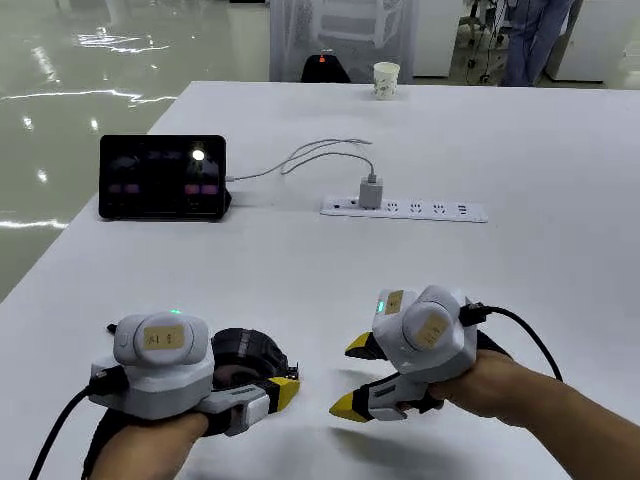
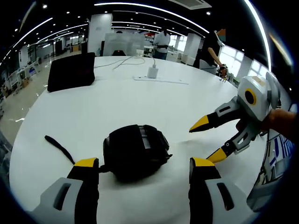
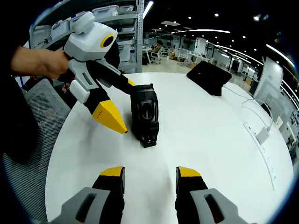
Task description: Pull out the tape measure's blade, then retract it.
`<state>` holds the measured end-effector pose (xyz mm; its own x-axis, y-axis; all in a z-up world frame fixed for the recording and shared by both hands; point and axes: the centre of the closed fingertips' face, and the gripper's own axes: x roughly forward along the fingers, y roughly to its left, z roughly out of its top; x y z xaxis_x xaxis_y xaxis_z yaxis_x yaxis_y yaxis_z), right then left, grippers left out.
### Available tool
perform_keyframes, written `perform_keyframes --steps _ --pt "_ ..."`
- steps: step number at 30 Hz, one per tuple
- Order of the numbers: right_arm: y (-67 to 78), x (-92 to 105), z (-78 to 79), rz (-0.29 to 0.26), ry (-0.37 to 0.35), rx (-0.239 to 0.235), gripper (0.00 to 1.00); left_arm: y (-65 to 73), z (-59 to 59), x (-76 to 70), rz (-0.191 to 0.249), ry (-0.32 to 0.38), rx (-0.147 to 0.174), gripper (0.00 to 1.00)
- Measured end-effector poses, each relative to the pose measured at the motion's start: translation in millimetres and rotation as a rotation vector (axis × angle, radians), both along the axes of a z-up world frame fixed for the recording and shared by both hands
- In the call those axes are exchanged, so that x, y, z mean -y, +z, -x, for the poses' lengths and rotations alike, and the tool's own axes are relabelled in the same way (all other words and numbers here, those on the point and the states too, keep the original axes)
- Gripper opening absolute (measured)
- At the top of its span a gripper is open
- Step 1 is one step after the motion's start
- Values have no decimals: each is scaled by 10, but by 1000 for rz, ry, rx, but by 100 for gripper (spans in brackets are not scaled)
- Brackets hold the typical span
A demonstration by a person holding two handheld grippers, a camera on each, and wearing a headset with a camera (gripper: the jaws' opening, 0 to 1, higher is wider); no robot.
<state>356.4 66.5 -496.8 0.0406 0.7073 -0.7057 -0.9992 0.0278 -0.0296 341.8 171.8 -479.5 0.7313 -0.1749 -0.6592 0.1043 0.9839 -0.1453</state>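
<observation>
White workbench [image 1: 300,260], matte and bare across its middle. The tape measure [image 2: 135,151], a black case with a black wrist strap [image 2: 58,147] trailing to its left, lies flat on the near left part of the bench. Left gripper [image 1: 270,375]: jaws released and spread wide, yellow tips on either side of the case and just short of it; cannot tell whether the tips touch it, but it is not clamped. Right gripper [image 1: 350,377]: jaws also released and parted, holding nothing, tips pointing left toward the tape measure from near right, apart from it. On the far left of the bench stands a dark tablet [image 1: 163,177], tilted up, with a pale cable [image 1: 300,158] running right to a white charger [image 1: 370,190] plugged into a white power strip [image 1: 405,208]. A paper cup [image 1: 386,80] sits at the far edge. Room: glossy pale floor [image 1: 80,70] on the left catching ceiling lights, a person [image 1: 530,40] standing far right. The right gripper view shows storage racks [image 3: 121,28] and a grey mesh chair [image 3: 37,116] beside the bench.
</observation>
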Motion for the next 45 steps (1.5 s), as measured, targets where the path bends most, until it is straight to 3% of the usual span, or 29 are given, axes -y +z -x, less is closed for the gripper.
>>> perform_keyframes --steps 17,25,45 --pt "148 360 47 -44 -132 2 53 52 179 -38 -35 -58 27 81" --pt "195 545 146 -66 -184 1 57 93 245 -5 -62 -121 50 84" --pt "300 885 399 -177 -328 -20 75 202 384 140 -65 -236 119 88"
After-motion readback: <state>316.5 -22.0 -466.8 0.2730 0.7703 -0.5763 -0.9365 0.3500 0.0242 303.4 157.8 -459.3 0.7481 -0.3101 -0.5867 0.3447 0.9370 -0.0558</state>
